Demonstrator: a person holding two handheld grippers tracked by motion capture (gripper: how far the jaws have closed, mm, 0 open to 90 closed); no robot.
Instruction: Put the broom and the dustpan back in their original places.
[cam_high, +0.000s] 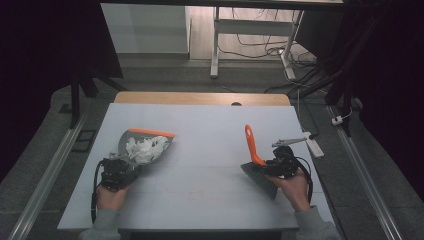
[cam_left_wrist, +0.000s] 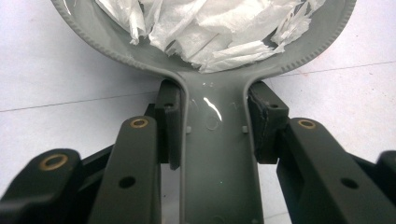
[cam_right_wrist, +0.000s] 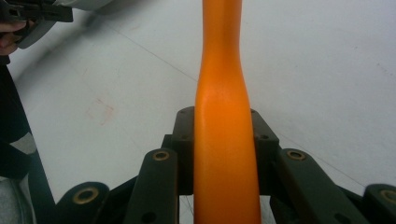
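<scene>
A grey dustpan (cam_high: 136, 139) with an orange front lip lies on the white table's left side, holding torn white paper scraps (cam_high: 146, 149). My left gripper (cam_high: 120, 169) is shut on the dustpan's grey handle (cam_left_wrist: 219, 154), with a jaw pressing each side; the scraps (cam_left_wrist: 210, 28) lie in the pan just ahead. On the right, my right gripper (cam_high: 276, 165) is shut on a small brush with an orange handle (cam_high: 251, 145) and dark bristles (cam_high: 260, 177). The orange handle (cam_right_wrist: 226, 140) runs straight up between the jaws.
The white table top (cam_high: 210, 130) has bare room between the two tools. A wooden strip (cam_high: 200, 98) edges the far side. Beyond stand a white table frame (cam_high: 216, 45) and loose cables (cam_high: 305, 65) on the floor. A power strip (cam_high: 315, 145) lies off the right edge.
</scene>
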